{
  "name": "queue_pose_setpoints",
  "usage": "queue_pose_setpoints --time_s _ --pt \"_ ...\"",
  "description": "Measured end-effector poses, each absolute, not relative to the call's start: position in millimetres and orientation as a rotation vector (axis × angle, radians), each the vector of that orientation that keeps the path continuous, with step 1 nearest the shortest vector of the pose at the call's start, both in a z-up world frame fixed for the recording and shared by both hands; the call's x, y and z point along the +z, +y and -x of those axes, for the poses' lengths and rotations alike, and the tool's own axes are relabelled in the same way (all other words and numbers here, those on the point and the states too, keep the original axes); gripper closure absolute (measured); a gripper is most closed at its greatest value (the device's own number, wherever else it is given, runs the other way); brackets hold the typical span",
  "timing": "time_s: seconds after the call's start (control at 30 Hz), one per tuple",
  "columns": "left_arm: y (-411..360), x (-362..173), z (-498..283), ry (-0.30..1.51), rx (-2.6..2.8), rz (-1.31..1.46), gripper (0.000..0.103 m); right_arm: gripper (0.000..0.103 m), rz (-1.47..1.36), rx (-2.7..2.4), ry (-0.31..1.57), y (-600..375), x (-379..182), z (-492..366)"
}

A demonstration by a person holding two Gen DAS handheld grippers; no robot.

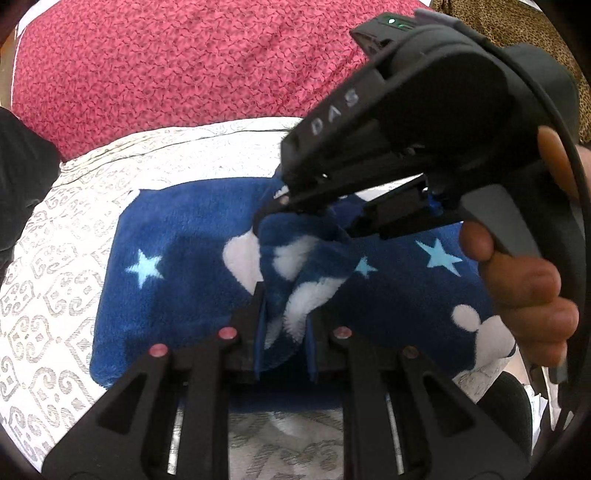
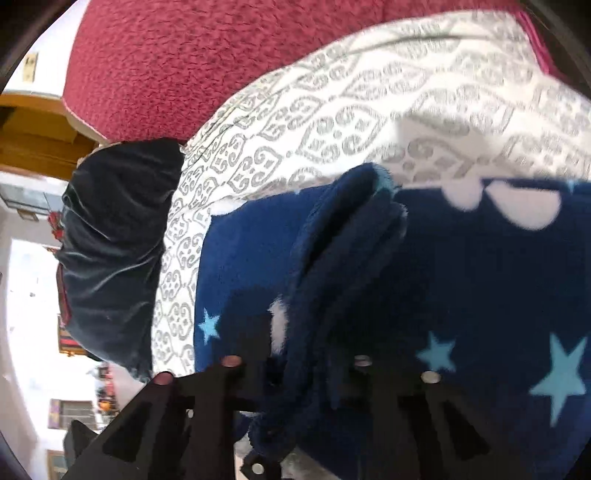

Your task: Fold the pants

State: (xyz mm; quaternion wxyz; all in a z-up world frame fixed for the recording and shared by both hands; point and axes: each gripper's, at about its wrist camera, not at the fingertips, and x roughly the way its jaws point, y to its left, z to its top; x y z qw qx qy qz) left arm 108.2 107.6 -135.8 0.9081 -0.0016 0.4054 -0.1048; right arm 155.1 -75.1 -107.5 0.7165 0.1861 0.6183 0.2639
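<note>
The pants (image 1: 177,266) are dark blue fleece with light blue stars and white shapes, lying on a white sheet with a grey pattern. My left gripper (image 1: 284,314) is shut on a raised fold of the pants at the lower centre. My right gripper (image 1: 280,210) comes in from the upper right in the left wrist view and is shut on the same lifted fold, just beyond the left one. In the right wrist view the pants (image 2: 461,277) fill the lower right and a bunched fold sits between my right gripper's (image 2: 314,350) fingers.
The patterned sheet (image 1: 55,266) covers the bed. A red textured blanket (image 1: 166,62) lies behind it. A dark velvet garment (image 2: 110,251) sits at the bed's left edge. A leopard-print cloth (image 1: 517,22) is at the far right.
</note>
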Motion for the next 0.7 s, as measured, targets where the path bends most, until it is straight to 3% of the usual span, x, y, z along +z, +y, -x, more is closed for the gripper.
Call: queue_pose_setpoints --time_s 0.43,0.7 --pt "88 -116 -103 0.796 -0.286 0.01 0.084 0.084 -0.251 0.595 1.199 -101 -67 -137" --pt "53 -127 -106 0.84 -0.376 -0.006 0.084 0.084 -0.146 0.518 1.174 -132 -70 -124"
